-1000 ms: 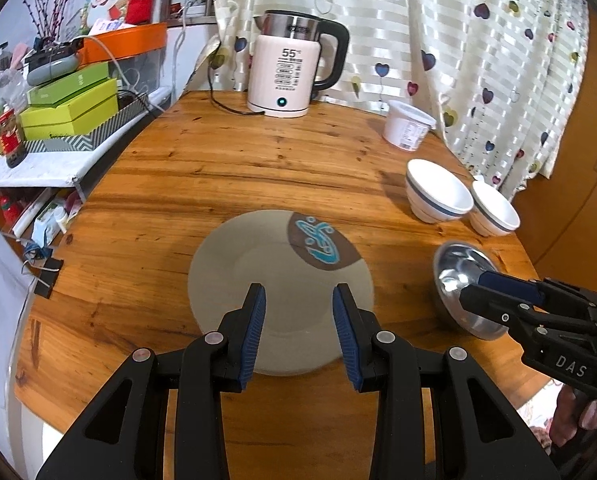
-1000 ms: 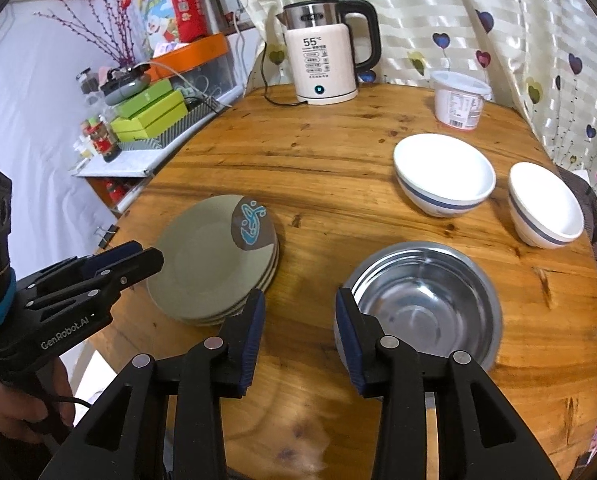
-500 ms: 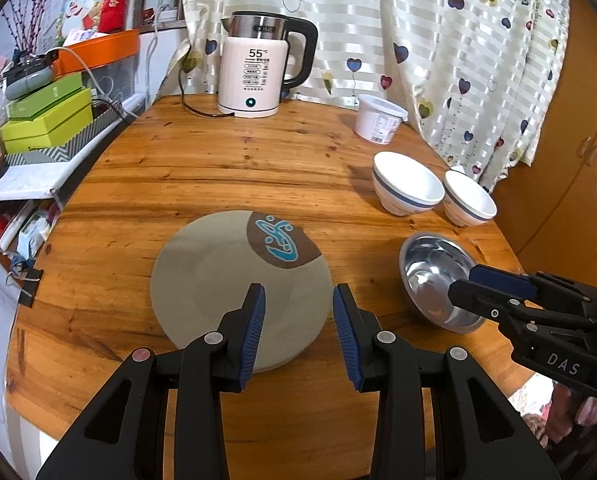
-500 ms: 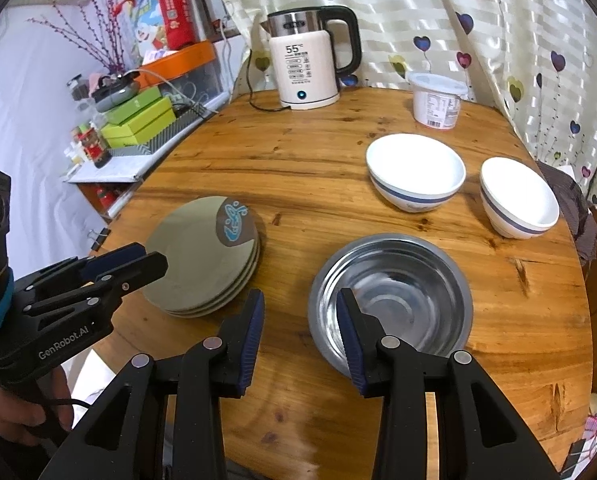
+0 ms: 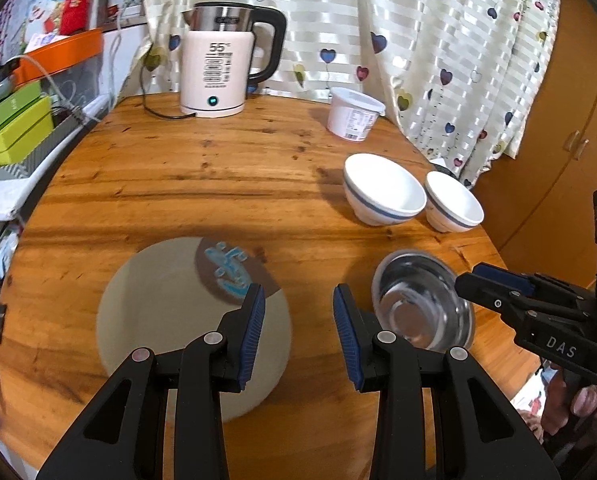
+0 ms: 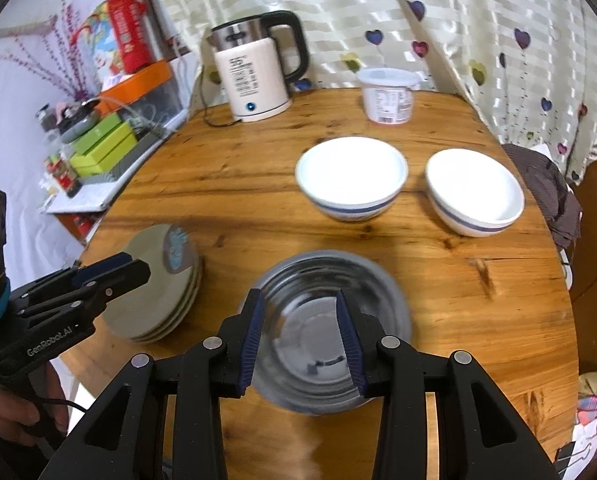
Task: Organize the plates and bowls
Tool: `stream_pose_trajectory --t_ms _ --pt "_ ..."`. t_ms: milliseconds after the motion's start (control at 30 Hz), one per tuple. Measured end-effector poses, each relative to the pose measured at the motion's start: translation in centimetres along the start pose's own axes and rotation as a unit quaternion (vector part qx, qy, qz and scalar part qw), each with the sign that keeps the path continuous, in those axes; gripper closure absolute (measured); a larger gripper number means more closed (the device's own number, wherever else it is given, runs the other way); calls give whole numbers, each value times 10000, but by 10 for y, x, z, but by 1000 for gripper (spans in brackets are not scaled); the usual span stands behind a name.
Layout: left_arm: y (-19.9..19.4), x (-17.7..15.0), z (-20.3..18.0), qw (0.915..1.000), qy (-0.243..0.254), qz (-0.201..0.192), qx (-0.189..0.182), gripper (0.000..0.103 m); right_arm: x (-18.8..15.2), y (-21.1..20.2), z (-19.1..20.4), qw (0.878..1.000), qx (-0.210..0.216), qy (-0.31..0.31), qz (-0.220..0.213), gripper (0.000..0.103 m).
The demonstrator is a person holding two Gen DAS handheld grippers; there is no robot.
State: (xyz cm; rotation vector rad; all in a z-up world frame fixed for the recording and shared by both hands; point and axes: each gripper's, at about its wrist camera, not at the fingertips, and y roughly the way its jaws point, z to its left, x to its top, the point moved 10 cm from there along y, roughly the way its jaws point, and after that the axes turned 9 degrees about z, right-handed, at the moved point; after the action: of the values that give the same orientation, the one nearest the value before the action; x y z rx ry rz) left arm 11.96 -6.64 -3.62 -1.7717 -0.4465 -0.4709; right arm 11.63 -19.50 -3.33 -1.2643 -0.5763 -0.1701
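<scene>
- The left wrist camera is looking forward and down along its own fingers, sitting close above the near edge of the bench, facing the curtain.
- The right wrist camera is looking the same way past its fingers, equally near.
- Both views are sharing the kettle, the stacked plates, the steel bowl and each other's gripper.
</scene>
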Motion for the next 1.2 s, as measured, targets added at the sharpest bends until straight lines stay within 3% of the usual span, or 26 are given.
stream_pose_trajectory --t_ms 100,233,700,1200 --pt "5 8 -8 9998 118 52 -137 66 6 0 -13 9999 -28 126 -43 66" --pt "15 21 -21 9991 198 145 -358 55 13 3 -31 9994 -39 332 -73 66" --pt "62 73 -39 9979 -84 393 -500 55 51 28 -67 9968 87 787 -104 67" --pt "108 100 -56 9969 -16 623 -484 55 81 57 -88 9942 137 1061 -65 80"
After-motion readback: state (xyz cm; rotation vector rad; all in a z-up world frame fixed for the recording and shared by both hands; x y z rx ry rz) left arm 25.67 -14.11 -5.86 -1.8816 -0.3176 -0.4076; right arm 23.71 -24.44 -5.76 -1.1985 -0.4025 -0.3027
